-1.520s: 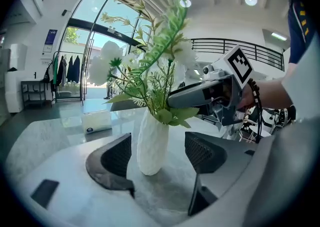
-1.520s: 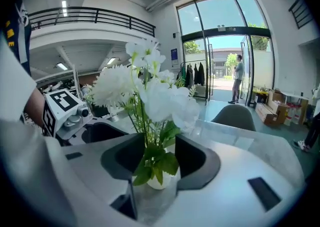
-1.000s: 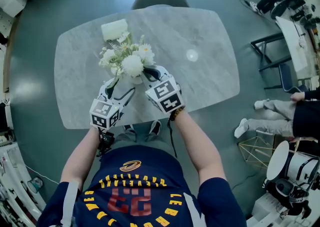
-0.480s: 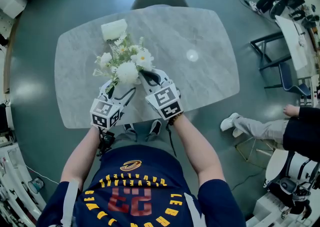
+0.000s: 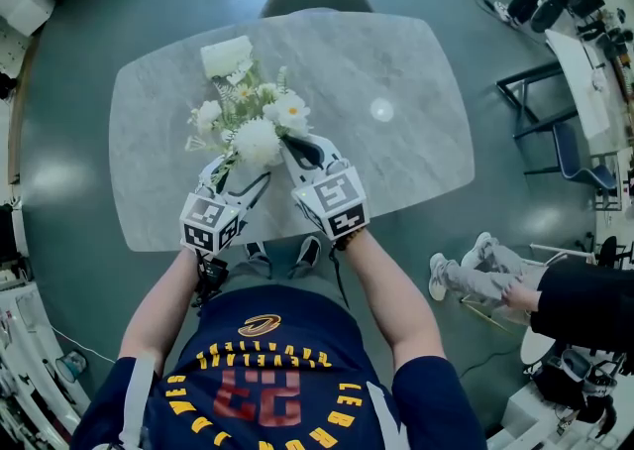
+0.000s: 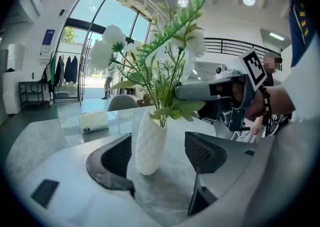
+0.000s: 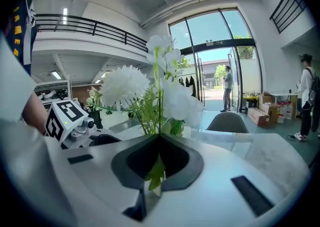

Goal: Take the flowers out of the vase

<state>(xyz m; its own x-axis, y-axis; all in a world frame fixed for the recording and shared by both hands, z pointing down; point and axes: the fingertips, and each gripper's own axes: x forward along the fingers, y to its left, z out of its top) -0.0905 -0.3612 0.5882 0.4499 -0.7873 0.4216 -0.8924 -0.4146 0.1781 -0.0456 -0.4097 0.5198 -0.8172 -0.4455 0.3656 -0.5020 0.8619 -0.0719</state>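
Gripping low on the gathered stems (image 6: 161, 98) suits these flowers (image 5: 260, 126), which I judge light, springy and easily crushed: my right hand-held gripper (image 7: 159, 143) is clamped there, their ends in the vase (image 6: 150, 141) on the tabletop (image 5: 396, 170), with my left hand-held gripper (image 6: 159, 155) agape around it, not pressing.

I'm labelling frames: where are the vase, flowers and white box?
vase (image 6: 150, 143), left gripper view, middle of its white body
flowers (image 5: 259, 140), head view, the large white bloom
white box (image 5: 226, 56), head view, its top face

White flowers on green leafy stems (image 5: 253, 121) stand upright in a white textured oval vase (image 6: 150, 143) on the grey marble table (image 5: 396, 161). The right tongs (image 7: 157, 141) pinch the stems above the vase's mouth.
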